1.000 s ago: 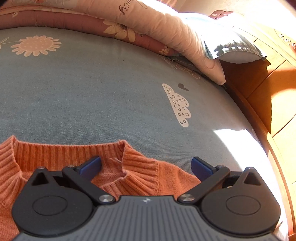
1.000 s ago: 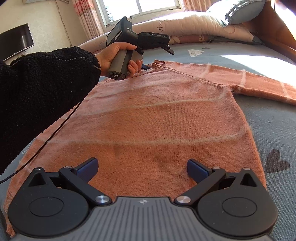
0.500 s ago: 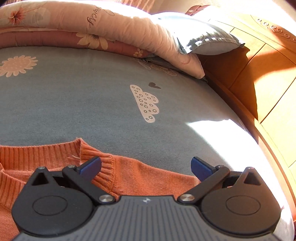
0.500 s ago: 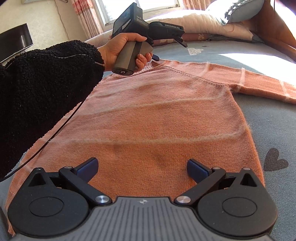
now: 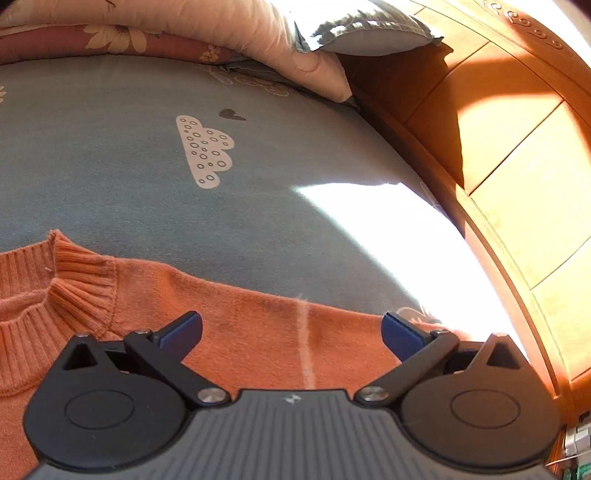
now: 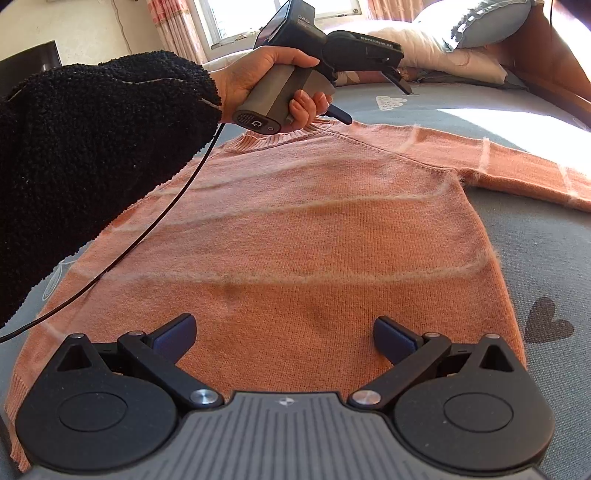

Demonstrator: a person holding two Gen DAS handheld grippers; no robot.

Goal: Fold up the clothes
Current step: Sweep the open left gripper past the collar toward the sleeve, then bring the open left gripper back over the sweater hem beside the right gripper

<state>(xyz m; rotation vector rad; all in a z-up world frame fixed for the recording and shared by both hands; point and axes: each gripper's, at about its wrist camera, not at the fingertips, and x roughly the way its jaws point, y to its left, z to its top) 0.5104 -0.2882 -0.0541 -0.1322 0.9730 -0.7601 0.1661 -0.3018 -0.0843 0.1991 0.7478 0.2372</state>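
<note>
Ideally, with the orange sweater lying flat on the grey bedsheet, both the left gripper and right gripper, now spread and empty, should pinch its right shoulder and hem squarely.

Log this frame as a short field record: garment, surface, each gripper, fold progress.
garment: orange sweater, spread flat, one sleeve stretched out to the side
surface: grey bedsheet with cloud and heart prints
left gripper: open, empty, over the shoulder beside the collar
right gripper: open, empty, over the hem end
background: pillows and wooden headboard
fold progress: no fold visible yet
</note>
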